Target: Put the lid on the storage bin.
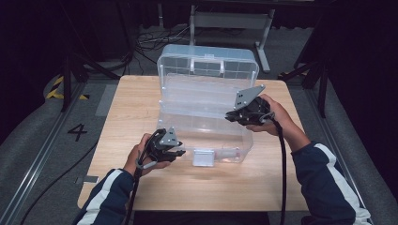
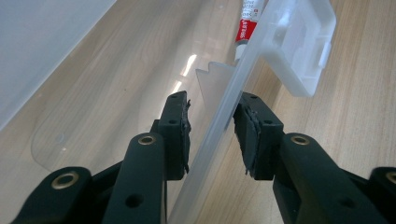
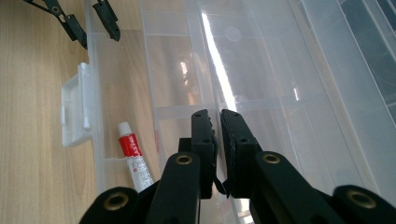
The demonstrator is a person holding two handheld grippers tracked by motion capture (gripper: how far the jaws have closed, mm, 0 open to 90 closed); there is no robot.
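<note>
A clear plastic organiser box (image 1: 206, 101) lies open on the wooden table (image 1: 136, 103), its lid (image 1: 209, 61) standing up at the back. My left gripper (image 1: 179, 151) (image 2: 212, 126) is open and astride the box's front wall (image 2: 243, 65). One pad is inside the box and the other pad outside. My right gripper (image 1: 230, 116) (image 3: 217, 126) reaches in from the right, shut on the thin clear wall of an inner tray (image 3: 219, 70). A small white tube with a red label (image 3: 133, 158) (image 2: 245, 28) lies in a front compartment.
The box's white latch (image 1: 204, 158) (image 2: 303, 46) (image 3: 77, 107) juts from the front wall, just right of my left gripper (image 3: 88, 25). Bare wood runs along the table's left and front. Cables and a metal frame (image 1: 230, 21) lie on the floor beyond the table.
</note>
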